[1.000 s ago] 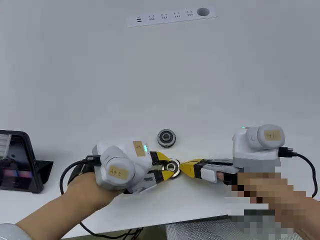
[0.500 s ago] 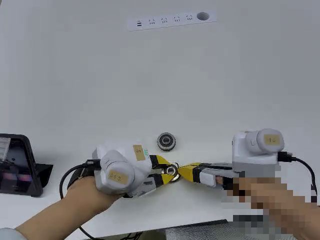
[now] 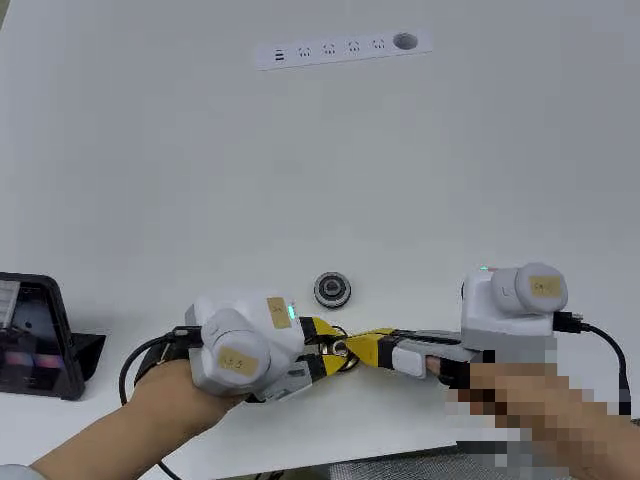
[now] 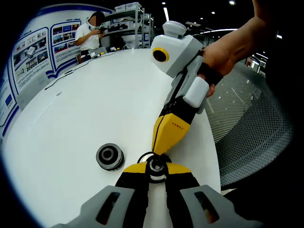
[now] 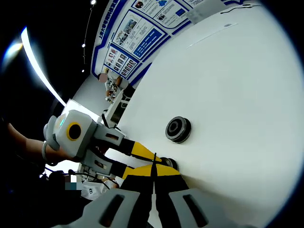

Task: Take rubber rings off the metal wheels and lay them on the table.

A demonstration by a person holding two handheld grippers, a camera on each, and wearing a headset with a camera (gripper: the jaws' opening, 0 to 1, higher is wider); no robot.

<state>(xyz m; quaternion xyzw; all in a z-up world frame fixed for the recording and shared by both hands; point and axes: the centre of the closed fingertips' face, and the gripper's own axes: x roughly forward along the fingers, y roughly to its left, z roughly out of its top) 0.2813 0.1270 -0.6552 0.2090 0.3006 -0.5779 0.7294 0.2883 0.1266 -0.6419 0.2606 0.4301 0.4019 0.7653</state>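
- Clamping from the left, my left gripper (image 3: 332, 352) has its yellow jaws nearly closed on the rim of one metal wheel (image 4: 156, 165). The wheel sits right at the jaw tips, with its face turned back toward that gripper's camera.
- Lying flat on the table (image 3: 420, 180), a second wheel (image 3: 332, 289) is ahead of both jaw tips and near them. It touches neither gripper, and its dark ring looks to be still seated.
- Standing off the held wheel on the side away from the left gripper, the rubber ring (image 4: 144, 157) shows as a thin black loop. It runs from the rim toward the tips of the other gripper.
- Meeting the left gripper nose to nose, my right gripper (image 5: 154, 172) has its jaws pressed together with no gap. I judge that they pinch the loop, though the contact itself is too small to confirm.
- Deciding relation: the two grippers share roughly one long axis, with the wheel between their tips and the right one just beyond it.
- I judge that the next move calls for the right gripper to draw back along that axis while the left one holds firm.
- The risk is that the ring slips out of the pinch.
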